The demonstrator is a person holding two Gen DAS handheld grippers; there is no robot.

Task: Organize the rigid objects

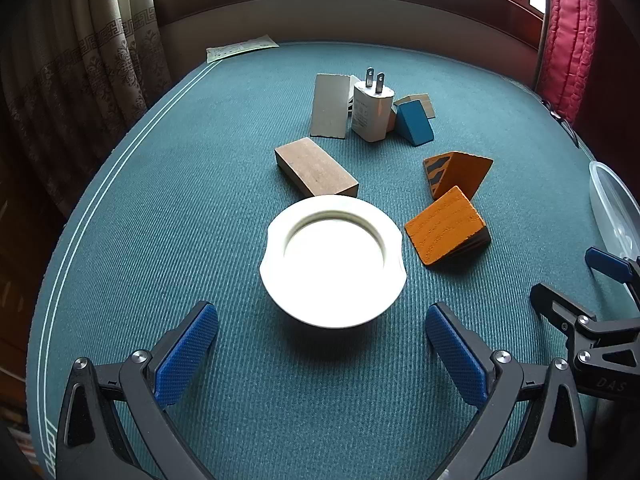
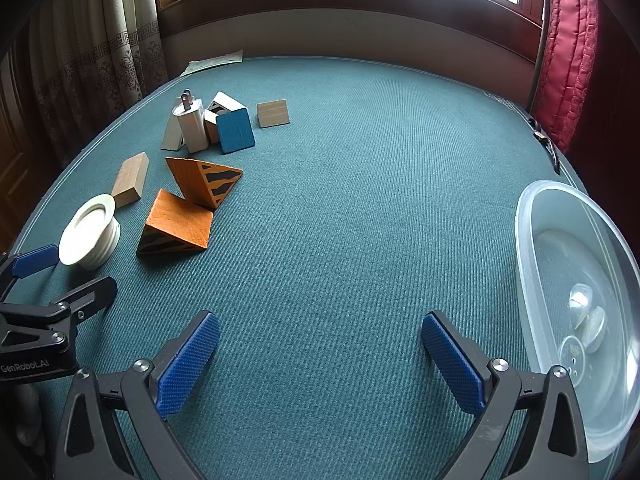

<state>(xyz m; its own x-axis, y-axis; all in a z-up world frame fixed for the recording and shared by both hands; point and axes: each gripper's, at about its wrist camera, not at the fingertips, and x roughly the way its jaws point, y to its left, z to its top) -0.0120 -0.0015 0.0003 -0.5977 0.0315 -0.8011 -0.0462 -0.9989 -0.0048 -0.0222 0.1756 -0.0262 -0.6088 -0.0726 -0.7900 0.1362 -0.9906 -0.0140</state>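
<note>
Hovering over the table (image 2: pixel 340 200), both grippers (left (image 1: pixel 322 354), right (image 2: pixel 320 360)) have fingers spread wide, grasping nothing, near the white lid (image 1: pixel 332 260).

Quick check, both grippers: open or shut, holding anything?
Left gripper: open, holding nothing; the round white plastic flanged ring sits ahead of its fingertips, untouched.
Right gripper: open, holding nothing, over bare green mat.

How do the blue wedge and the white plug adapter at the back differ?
The blue wedge is a coloured triangular block lying on a flat face; the white plug adapter is a rounded box standing upright, metal prongs up. The wedge looks lower, the adapter taller. Both sit in the far cluster on the green table.
</note>
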